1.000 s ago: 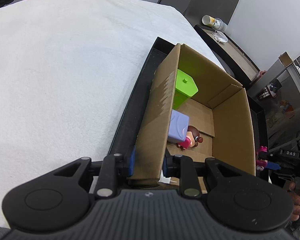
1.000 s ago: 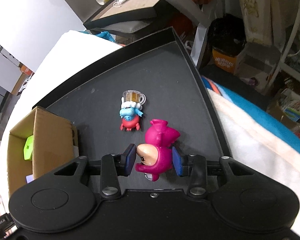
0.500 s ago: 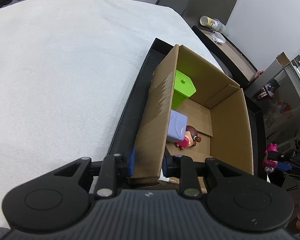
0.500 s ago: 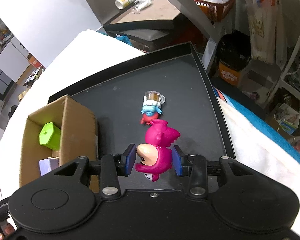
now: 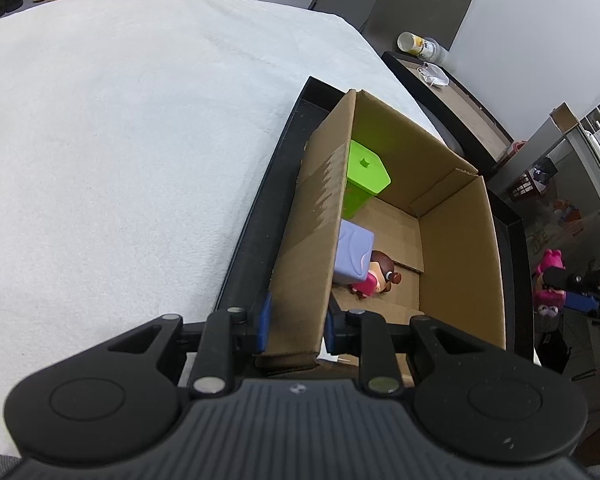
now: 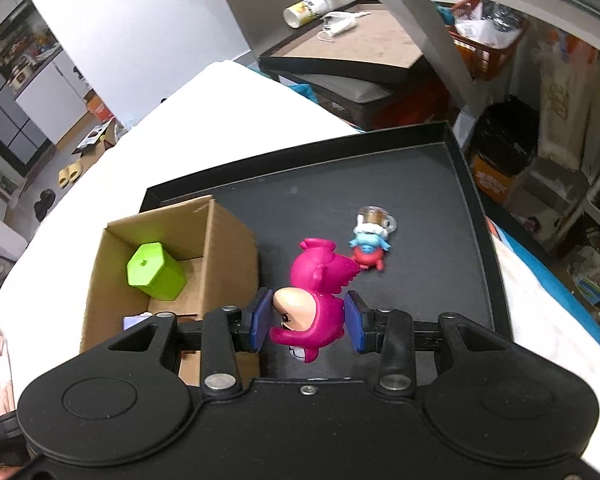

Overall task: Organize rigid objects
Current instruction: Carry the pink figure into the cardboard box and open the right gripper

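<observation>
Cardboard box stands open-topped on a black tray, which lies on a white-covered table. The left gripper has its blue-padded jaws drawn in on the box's near-left wall, one pad outside and one inside, pinching the cardboard between them. Inside the box, a green block sits at the far end against the left wall, a lavender block sits nearer along the same wall, and a small brown-haired figure in pink lies on the floor just beside the lavender block. The right gripper has its jaws closed narrowly around a magenta figure, a pad on each side of it; the figure is upside down, its face toward the camera, held over the tray just right of the box. Beyond it, on the tray floor, a small blue-and-red figure lies with a tiny clear mug at its far end. In the left wrist view the magenta figure shows at the far right, outside the box's right wall.
</observation>
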`<state>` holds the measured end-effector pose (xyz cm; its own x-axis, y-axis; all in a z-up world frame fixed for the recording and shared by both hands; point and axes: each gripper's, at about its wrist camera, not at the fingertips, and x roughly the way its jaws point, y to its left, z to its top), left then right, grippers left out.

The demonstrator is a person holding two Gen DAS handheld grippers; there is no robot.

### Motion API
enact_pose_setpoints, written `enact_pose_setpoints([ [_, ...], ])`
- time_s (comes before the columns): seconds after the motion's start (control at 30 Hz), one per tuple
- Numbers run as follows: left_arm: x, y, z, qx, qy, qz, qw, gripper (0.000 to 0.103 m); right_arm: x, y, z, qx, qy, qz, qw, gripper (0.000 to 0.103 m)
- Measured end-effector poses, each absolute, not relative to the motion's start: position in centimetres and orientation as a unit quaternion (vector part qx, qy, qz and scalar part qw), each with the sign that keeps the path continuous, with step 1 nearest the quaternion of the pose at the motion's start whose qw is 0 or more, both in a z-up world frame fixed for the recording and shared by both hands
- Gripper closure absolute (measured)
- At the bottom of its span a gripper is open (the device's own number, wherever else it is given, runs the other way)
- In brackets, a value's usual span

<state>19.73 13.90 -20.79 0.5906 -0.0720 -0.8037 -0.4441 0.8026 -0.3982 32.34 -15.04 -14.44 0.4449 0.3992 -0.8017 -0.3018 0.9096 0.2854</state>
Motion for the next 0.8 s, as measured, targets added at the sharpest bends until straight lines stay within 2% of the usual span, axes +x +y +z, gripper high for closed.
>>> enact_pose_setpoints([
  [0.5,19.5,14.1,-20.9,-0.299,0.436,0.103,0.843,0.079,32.1,-9.0,-11.7,0.008,0.464,0.244,0.851,0.064],
  [0.8,19.4,14.3,-21.0,-0.301,0.434,0.098,0.843,0.078,31.8,-5.6,-12.0,-0.019,0.465,0.256,0.847,0.064],
])
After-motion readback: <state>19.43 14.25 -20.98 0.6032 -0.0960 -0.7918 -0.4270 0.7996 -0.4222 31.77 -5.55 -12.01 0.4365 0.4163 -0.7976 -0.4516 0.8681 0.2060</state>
